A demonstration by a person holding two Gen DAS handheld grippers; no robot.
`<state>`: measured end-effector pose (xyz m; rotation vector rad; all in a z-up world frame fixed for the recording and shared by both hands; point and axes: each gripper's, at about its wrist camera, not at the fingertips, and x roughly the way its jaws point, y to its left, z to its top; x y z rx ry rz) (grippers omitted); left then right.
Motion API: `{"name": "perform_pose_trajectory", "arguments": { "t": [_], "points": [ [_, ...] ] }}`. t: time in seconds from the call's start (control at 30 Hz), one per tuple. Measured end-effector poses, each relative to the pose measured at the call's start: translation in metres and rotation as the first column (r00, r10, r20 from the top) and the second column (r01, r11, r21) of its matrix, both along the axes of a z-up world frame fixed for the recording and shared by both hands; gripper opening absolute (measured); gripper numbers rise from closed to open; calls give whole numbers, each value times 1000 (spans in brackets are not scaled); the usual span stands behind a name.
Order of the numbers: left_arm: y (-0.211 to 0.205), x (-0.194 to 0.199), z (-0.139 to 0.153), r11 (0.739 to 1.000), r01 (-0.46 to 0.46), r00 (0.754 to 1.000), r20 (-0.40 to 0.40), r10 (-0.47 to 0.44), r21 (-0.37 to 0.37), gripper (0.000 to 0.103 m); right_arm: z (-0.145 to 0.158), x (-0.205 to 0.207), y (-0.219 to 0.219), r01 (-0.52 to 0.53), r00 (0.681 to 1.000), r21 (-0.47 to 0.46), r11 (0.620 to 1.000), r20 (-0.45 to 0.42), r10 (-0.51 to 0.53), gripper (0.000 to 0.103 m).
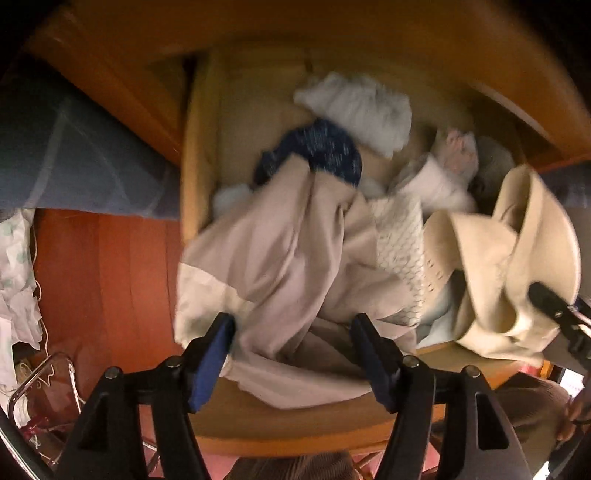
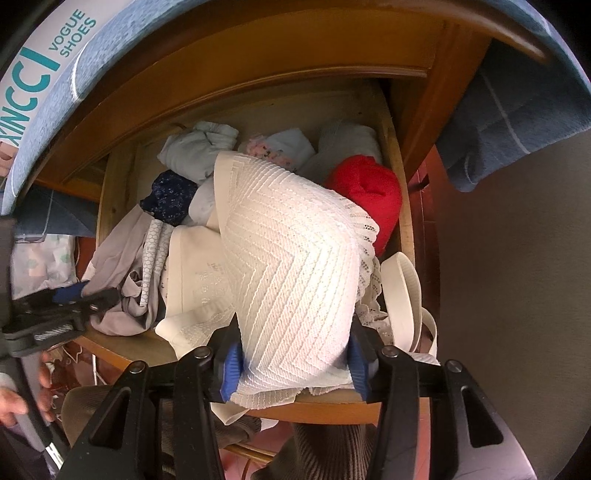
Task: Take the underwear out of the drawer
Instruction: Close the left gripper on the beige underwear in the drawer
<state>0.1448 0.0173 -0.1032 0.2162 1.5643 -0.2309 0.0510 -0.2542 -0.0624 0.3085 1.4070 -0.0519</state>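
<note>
The right gripper (image 2: 293,363) is seen clamped on a white garment with a raised chevron weave (image 2: 291,266), the blue pads pressed against the cloth on either side. The garment is lifted above the front edge of the wooden drawer (image 2: 397,155), and its lace trim (image 2: 369,273) and wide cream waistband (image 2: 402,295) are draped to the right. In the left wrist view the same bundle (image 1: 491,258) is shown raised at the right end of the drawer, with a black fingertip of the right gripper against it.

The left gripper (image 1: 295,354) is held with its jaws well apart, pointed down at a beige garment with a paler band (image 1: 266,254). This cloth lies between the blue pads (image 1: 210,362) and spills over the drawer's front rail, but whether the pads touch it cannot be told, as the view is blurred.

Further back in the drawer, more folded underwear is seen: a dark blue speckled piece (image 1: 325,151), a pale grey-white bundle (image 1: 362,107), a honeycomb-patterned white piece (image 1: 399,236) and a small pink floral item (image 2: 266,147). A red knitted item (image 2: 369,192) is lodged against the drawer's right wall.

Blue bedding (image 2: 509,122) hangs beside the cabinet, above a red-brown floor (image 1: 107,273). A box printed VOGUE SHOES (image 2: 74,33) sits on top.
</note>
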Motion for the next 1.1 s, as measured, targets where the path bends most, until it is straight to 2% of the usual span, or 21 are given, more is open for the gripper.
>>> {"name": "perform_pose_trajectory", "arguments": {
  "t": [0.2,0.27,0.3,0.33,0.37,0.43,0.5,0.7,1.1],
  "points": [
    [-6,5,-29,1000,-17,998,-56,16,-12,69,-1,0,0,6,1000,10,1000,-4,-6,46],
    [-7,4,-36,999,-28,998,-66,26,-37,67,-2,1,0,4,1000,13,1000,-7,-4,46],
    [-5,3,-39,998,-39,997,-70,35,-53,58,-2,2,0,3,1000,14,1000,-9,-3,46],
    [-3,3,-43,997,-43,996,-82,37,-66,41,-2,2,1,3,1000,15,1000,-10,-3,46],
    [-2,2,-46,996,-46,995,-94,39,-73,34,-3,3,1,2,1000,15,1000,-12,-2,46],
    [0,1,-48,995,-54,996,-81,47,-83,22,-3,3,0,0,1000,14,1000,-13,0,46],
    [1,-1,-46,994,-58,997,-65,52,-92,18,-2,3,0,1,1000,13,1000,-13,-1,46],
    [10,-14,-22,991,-53,999,-16,51,-122,15,-1,2,0,-1,1000,2,1000,-11,1,46],
    [21,-29,44,985,-11,996,80,25,-171,14,-1,2,2,0,1000,-12,1000,-6,0,46]
  ]
}}
